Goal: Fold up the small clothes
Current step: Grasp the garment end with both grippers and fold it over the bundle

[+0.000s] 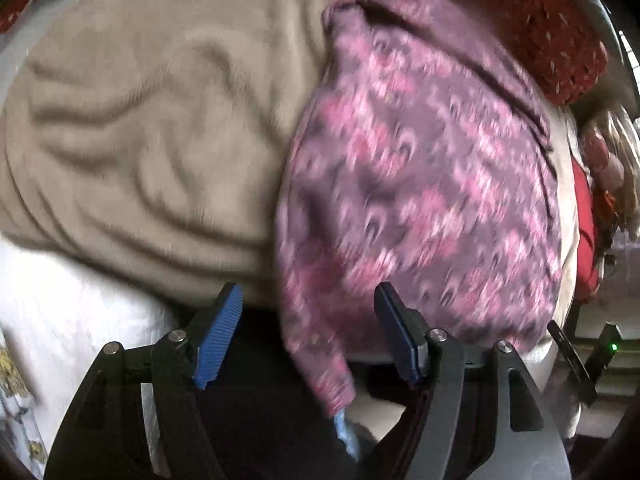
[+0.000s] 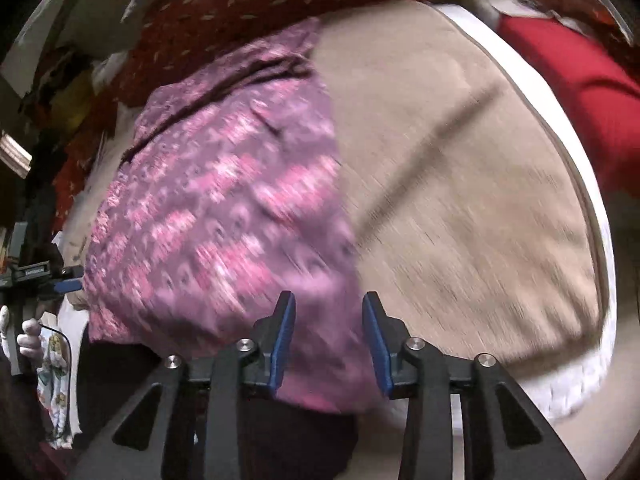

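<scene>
While both grippers hovered empty, left gripper (image 1: 308,300) wide, right gripper (image 2: 329,308) narrower, the pink-purple garment (image 1: 420,168) lay on the beige blanket (image 1: 152,128), right of its wrinkles. Looked light, limp, non-slippery; best pinched at the near hem corners.

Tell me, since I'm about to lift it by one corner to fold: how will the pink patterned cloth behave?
The pink patterned cloth will probably go floppy: it drapes over the beige cover with soft creases. It looks thin, so likely light. One end already hangs off the edge, so a push may bunch or slide it.
</scene>
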### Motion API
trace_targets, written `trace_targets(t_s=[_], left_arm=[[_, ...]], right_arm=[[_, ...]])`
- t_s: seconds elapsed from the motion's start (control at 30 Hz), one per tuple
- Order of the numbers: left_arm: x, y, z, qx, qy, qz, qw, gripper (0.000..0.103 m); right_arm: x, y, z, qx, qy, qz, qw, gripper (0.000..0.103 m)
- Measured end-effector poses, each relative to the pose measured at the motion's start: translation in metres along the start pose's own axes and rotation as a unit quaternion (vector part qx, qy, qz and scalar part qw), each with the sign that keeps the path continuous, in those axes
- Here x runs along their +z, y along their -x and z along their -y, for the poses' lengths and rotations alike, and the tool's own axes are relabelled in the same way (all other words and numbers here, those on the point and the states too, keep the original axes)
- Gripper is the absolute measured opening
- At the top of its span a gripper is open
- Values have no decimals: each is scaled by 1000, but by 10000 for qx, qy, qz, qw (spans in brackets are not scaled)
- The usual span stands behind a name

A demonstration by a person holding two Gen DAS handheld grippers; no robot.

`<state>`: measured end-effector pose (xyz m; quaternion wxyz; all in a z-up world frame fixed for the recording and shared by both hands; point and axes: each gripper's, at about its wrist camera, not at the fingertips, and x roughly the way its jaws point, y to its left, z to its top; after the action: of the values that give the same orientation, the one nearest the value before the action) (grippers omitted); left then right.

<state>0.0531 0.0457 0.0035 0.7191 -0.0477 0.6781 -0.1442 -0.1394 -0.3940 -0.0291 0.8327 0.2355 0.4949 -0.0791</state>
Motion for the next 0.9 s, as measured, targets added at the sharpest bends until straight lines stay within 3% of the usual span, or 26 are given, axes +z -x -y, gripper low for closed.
trace_targets(t_s=[0.13,0.2,0.3,0.37,0.4,0.43,0.47,0.5,0.67,0.77,0.9], left_arm=[[-19,-20,5,47,-237,-353,9991,68],[-27,-22,18,376,-580,-205,9974,68],[-31,-25,30,424,-760,-207,9960,68],[-30,-29,35,434,-758,-212,9960,50],[-30,-32,36,417,-745,-280,9960,15],[-30,-37,36,329,-708,-472,9958,3],[-30,-38,33,255,-636,-510,9963,3],[-31,-35,27,200,-589,-481,9969,3],[-30,-7,8,-806,-329,-423,9953,3],[-23,12,2,-1472,-163,-274,9886,3],[1,34,-1,-2040,-37,-25,9790,3]], right_arm=[[-17,-7,19,97,-416,-4,9991,38],[-22,-13,18,381,-535,-21,9978,39],[-25,-23,5,516,-296,-166,9981,43],[-28,-30,-6,348,82,-229,9991,42],[-28,-31,-9,284,179,-232,9992,33],[-29,-31,-12,345,207,-229,9989,27],[-29,-30,-13,503,211,-234,9982,7],[-29,-28,-13,627,221,-239,9975,7],[-26,-2,-26,1061,443,67,9933,7],[-18,9,-24,1456,253,243,9887,7],[0,19,-28,2003,-99,534,9782,7]])
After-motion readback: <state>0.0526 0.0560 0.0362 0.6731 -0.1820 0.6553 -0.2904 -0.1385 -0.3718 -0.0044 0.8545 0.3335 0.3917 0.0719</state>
